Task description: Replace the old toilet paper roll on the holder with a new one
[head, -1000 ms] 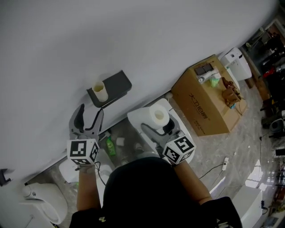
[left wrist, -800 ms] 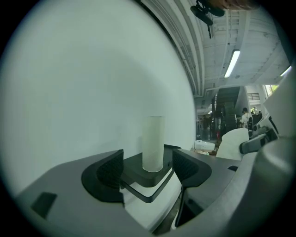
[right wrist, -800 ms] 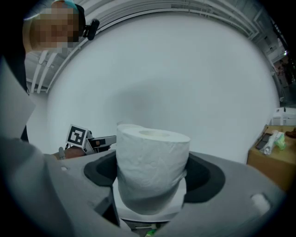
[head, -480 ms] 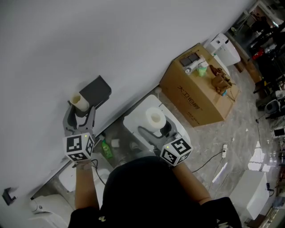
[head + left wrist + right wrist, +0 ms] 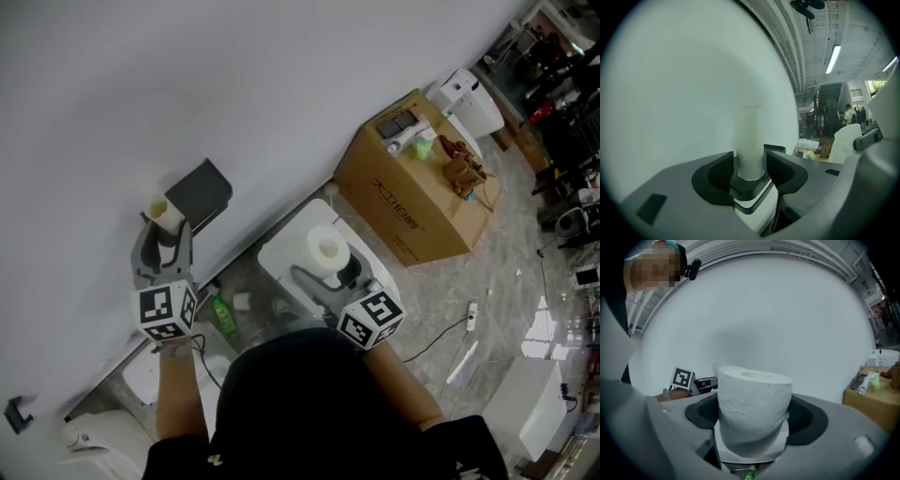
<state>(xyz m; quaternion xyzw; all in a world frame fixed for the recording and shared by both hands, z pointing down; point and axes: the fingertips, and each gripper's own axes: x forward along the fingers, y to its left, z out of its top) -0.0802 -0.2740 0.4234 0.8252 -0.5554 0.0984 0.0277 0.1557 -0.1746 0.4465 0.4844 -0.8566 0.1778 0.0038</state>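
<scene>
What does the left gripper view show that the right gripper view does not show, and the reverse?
Only the left gripper view: the empty cardboard tube, upright between the jaws of the left gripper, which have just been closing and now press on its sides. Only the right gripper view: the full paper roll held in the right gripper, and the marker cube of the left one. Both: the plain white wall.

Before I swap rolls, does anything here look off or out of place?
Only the holder: it carries a bare cardboard tube, standing upright, with no paper left on it. Nothing looks spilled or broken.
</scene>
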